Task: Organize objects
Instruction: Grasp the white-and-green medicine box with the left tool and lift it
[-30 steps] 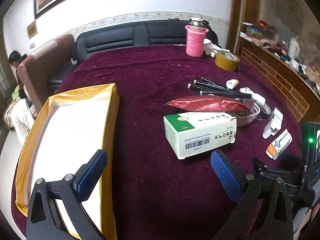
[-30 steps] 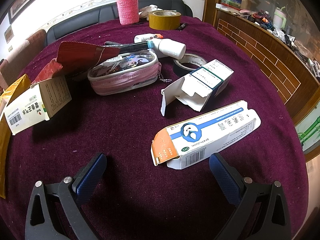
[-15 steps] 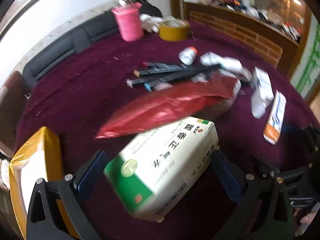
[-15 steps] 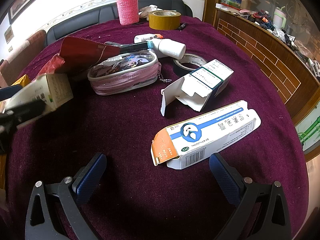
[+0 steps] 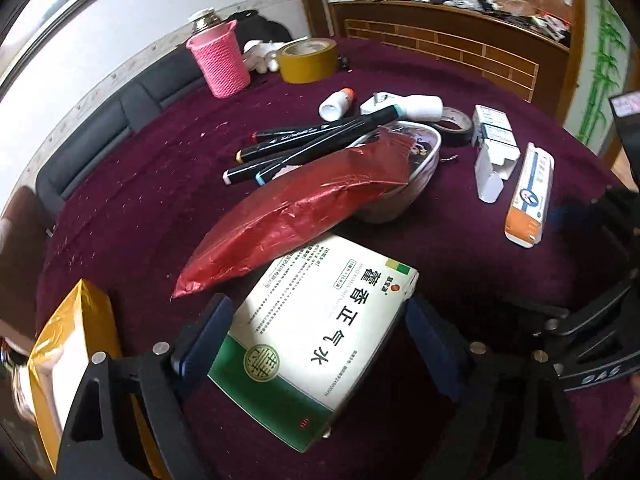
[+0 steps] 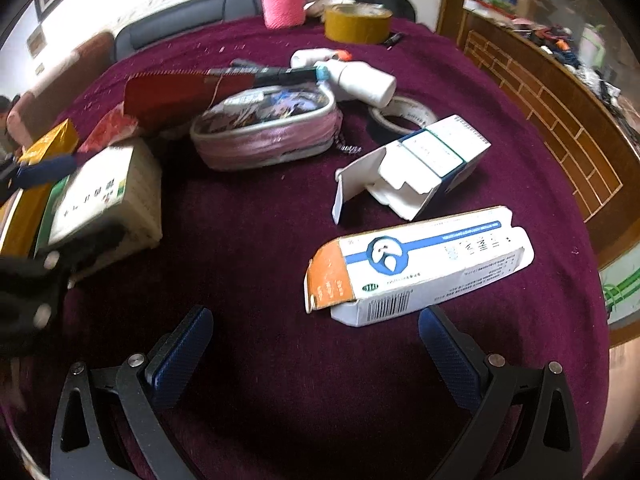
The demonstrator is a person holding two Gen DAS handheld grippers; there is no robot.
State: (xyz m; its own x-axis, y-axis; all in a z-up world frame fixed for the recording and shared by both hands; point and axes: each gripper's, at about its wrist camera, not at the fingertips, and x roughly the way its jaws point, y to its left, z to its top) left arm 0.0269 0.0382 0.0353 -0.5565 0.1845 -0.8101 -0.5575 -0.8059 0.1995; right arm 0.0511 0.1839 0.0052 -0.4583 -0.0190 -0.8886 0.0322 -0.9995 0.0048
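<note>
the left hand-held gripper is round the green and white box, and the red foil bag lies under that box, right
Not quite: the red foil bag lies over the far end of the green and white box, not under it, as the left wrist view shows. The left hand-held gripper is indeed round the box, its jaws closing.

My left view: daylight, fairly bright, strongest on white wall (image 5: 132,44) at upper left. Sunlit patch on green-and-white box (image 5: 320,332), its lower part in shade. Glare streaks on red foil bag (image 5: 296,216). Table (image 5: 152,184) cloth dark, soaks up light. Heavy fisheye bend, black corners. My right view: softer, slightly hazy; box at left edge (image 6: 100,204) smeared with motion blur. Shelf (image 6: 560,92) curves strongly at right rim.
</note>
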